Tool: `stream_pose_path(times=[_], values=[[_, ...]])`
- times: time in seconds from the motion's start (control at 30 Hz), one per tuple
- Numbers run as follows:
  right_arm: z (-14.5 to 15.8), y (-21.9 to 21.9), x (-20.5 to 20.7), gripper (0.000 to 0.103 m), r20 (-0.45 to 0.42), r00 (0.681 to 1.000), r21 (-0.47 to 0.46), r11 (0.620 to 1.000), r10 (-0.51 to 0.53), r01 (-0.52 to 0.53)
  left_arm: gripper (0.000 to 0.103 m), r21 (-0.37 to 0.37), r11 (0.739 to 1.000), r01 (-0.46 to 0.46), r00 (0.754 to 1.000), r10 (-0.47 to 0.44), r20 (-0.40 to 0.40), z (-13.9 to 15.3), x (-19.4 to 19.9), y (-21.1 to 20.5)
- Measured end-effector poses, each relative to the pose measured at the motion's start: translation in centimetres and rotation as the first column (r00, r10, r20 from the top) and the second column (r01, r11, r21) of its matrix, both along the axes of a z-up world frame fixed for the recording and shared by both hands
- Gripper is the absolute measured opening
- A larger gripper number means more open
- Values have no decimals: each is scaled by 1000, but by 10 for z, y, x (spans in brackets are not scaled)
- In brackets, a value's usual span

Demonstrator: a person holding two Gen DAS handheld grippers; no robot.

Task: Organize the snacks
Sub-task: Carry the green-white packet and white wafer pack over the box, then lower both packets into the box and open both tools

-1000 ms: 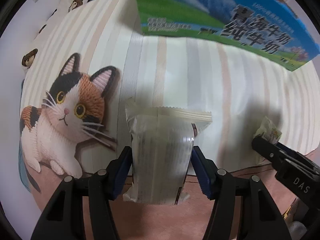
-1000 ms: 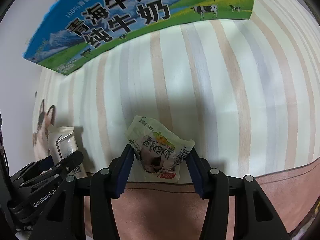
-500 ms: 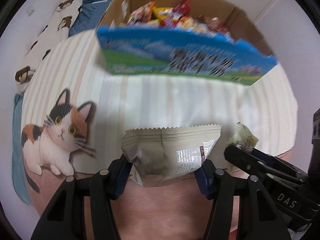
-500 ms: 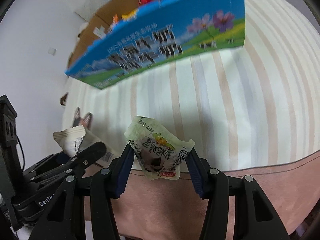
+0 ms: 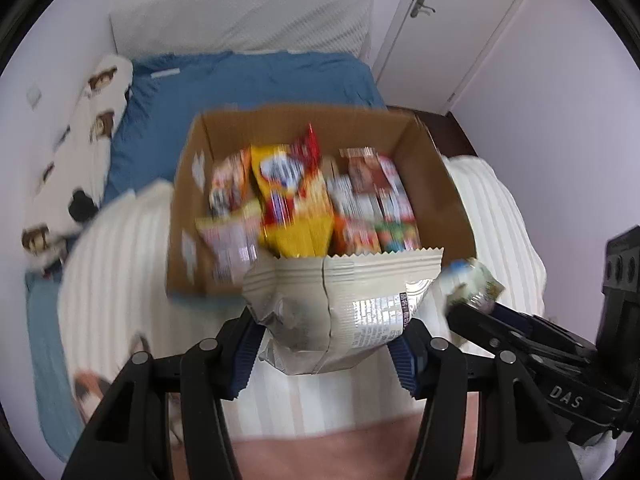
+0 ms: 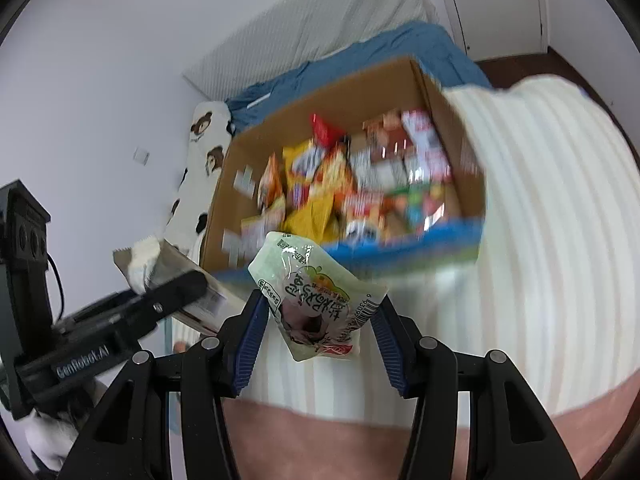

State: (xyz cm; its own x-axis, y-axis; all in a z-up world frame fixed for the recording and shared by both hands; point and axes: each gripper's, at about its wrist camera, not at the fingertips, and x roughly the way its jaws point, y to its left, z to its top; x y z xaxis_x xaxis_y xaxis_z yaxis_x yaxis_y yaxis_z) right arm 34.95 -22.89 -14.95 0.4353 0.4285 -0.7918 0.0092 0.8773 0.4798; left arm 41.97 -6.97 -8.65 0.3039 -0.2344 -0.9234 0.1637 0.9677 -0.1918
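Note:
My left gripper (image 5: 326, 350) is shut on a beige snack bag (image 5: 340, 308) with a zigzag top edge, held in the air. My right gripper (image 6: 320, 330) is shut on a small pale green snack packet (image 6: 316, 296) with dark lettering. Beyond both stands an open cardboard box (image 5: 188, 200) with a blue printed front (image 6: 400, 252), filled with several colourful snack packs (image 5: 304, 204). Both grippers hover above and in front of the box's near edge. In the left wrist view the right gripper (image 5: 472, 300) shows at the right; in the right wrist view the left gripper (image 6: 168, 280) shows at the left.
The box rests on a cream striped blanket (image 6: 540, 220) spread over a bed with a blue sheet (image 5: 248, 80). A long pillow with bear prints (image 5: 76, 152) lies along the left wall. A white door (image 5: 452, 20) stands at the back right.
Both grippers rose with their packets and tilted up, so the box's open top and its snacks came into view. The cat print on the blanket slid to the lower left corner.

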Motion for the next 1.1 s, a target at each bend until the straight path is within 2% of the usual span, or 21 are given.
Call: stream_pose_path(times=[0.17,0.37,0.6,0.73,0.77,0.8,0.83,0.9,1.1], values=[[-1,-6,64,55,-8,1000,-35,999,-14,14,55,42,999,4,1000,-4,-16,-11,63,-1],[-22,-7,124,55,-66,998,-59,998,-25,21,55,68,998,9,992,-1,-123,-60,135,-1],[-62,1,173,55,-155,988,-79,997,-15,3,55,78,997,3,969,16,-247,-117,186,1],[-89,2,193,62,-231,973,-79,997,-21,2,57,91,996,-5,946,34,-322,-150,197,3],[-97,3,198,77,-270,962,-105,994,-27,-2,57,88,996,-5,941,34,-337,-155,198,3],[-103,5,202,90,-291,956,-139,990,-25,-17,62,106,994,1,938,35,-346,-161,198,3],[-105,7,204,92,-287,958,-163,986,-21,-27,77,110,994,3,937,36,-348,-164,198,3],[-105,13,206,92,-284,959,-208,977,-5,-57,88,96,995,-10,937,43,-347,-168,197,6],[-106,21,204,93,-278,961,-266,961,-1,-76,89,105,994,-14,937,49,-345,-169,189,10]])
